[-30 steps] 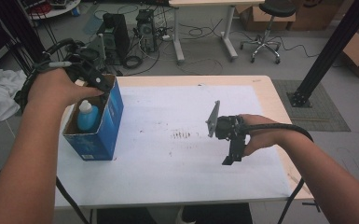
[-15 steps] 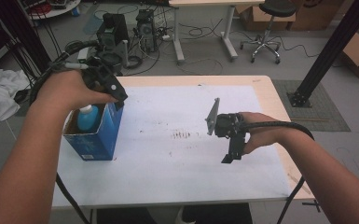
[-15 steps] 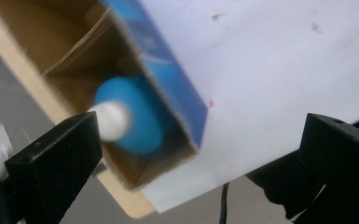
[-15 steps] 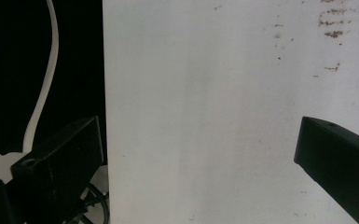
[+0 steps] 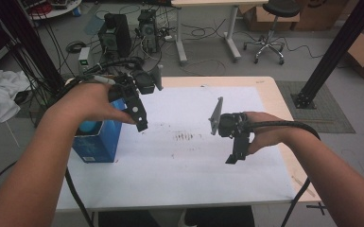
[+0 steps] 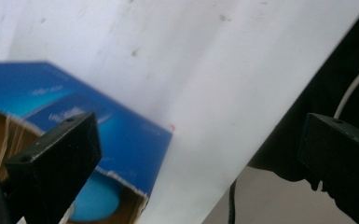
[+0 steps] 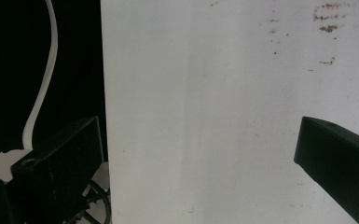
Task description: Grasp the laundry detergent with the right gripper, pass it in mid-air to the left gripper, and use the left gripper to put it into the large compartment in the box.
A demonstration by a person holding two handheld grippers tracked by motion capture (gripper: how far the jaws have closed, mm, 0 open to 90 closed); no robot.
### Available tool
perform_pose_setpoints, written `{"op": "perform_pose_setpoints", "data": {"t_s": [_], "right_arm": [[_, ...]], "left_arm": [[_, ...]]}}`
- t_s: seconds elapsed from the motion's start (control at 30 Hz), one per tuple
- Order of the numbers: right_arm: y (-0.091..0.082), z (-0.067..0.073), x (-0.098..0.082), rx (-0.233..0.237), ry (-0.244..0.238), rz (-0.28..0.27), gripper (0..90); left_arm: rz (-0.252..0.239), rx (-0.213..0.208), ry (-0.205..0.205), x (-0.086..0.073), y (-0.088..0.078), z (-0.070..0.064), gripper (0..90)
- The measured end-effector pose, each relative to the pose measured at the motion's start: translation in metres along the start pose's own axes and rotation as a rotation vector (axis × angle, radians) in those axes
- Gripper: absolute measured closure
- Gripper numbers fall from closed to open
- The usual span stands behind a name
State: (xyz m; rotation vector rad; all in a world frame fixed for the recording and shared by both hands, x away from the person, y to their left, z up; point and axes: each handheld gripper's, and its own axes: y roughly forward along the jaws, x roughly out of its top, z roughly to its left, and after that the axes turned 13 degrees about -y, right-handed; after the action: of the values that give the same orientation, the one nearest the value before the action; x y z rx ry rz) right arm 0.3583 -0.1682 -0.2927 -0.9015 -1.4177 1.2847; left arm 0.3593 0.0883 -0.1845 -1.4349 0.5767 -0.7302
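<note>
The left gripper point(image 5: 139, 118), a black two-jaw tool with a trailing cable, hangs over the white paper sheet point(image 5: 189, 156) that covers the table, its jaws spread as wide as they go with nothing between them; they have just been opening. Below and to the left of those jaws stands the open blue cardboard box point(image 5: 97, 142), and a light-blue rounded bottle point(image 6: 95, 200) sits down inside it, clear of both jaws. In the left gripper view the box's torn rim lies just behind the left jaw.

The right gripper point(image 5: 234, 153), also black, hovers over the same sheet with its jaws wide apart and empty. Faint brown smudges point(image 7: 328, 21) mark the paper ahead of them.
</note>
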Motion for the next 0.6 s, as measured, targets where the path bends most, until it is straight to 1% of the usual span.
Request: {"op": "perform_pose_setpoints", "data": {"t_s": [0.07,0.1,0.13,0.2,0.27,0.33,0.4,0.47,0.6], "right_arm": [[0.000,0.000,0.000,0.002,-0.001,0.001,0.8],[0.000,0.000,0.001,0.000,-0.001,0.001,0.8],[0.000,0.000,0.001,0.000,-0.001,0.003,0.8],[0.001,0.000,0.001,0.002,0.000,0.001,0.8],[0.001,-0.001,0.001,0.004,0.001,0.003,0.8],[0.002,-0.001,0.000,0.004,0.002,0.003,0.8],[0.002,-0.001,-0.001,0.004,0.005,0.006,0.8],[0.002,-0.001,-0.002,0.000,0.007,0.003,0.8],[0.000,-0.001,-0.004,-0.002,0.010,0.002,0.8]], "left_arm": [[-0.021,-0.029,0.035,0.001,0.002,-0.003,0.1],[-0.038,-0.045,0.059,0.000,0.003,-0.003,0.1],[-0.050,-0.058,0.102,0.000,0.005,-0.005,0.1],[-0.042,-0.055,0.143,0.001,0.007,-0.007,0.1],[-0.040,-0.035,0.198,0.002,0.010,-0.011,0.1],[-0.023,-0.026,0.237,0.003,0.014,-0.015,0.1],[0.001,-0.019,0.264,0.005,0.017,-0.017,0.1],[0.018,-0.023,0.276,0.006,0.018,-0.018,0.1],[0.030,-0.031,0.330,0.009,0.021,-0.023,0.1]]}}
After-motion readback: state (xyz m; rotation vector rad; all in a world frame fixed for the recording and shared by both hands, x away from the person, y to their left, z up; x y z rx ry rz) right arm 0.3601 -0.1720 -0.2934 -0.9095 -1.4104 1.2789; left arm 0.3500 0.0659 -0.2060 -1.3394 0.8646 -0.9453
